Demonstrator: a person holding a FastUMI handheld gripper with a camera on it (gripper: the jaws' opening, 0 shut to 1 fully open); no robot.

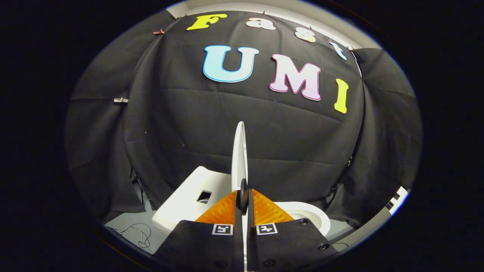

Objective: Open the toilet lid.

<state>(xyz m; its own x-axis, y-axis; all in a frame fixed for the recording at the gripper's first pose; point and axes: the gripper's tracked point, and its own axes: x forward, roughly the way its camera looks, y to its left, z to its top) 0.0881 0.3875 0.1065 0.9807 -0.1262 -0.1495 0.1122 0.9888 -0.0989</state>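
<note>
1. pale grey floor (124, 223) shows in the lower left of the frame, under the black cloth wall; a bit more of it peeks out at the lower right too
2. thin dark cable (140, 231) lies loose on it at lower left, looping around; can't tell what it plugs into
3. white toilet (181, 206) stands on the floor at bottom centre; its tank sits left, its bowl right

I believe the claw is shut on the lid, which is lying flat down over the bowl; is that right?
Not quite. The claw is shut on the lid, but the lid stands raised on edge, not flat; the bowl lies uncovered beside it. The gripper view shows this.
</note>
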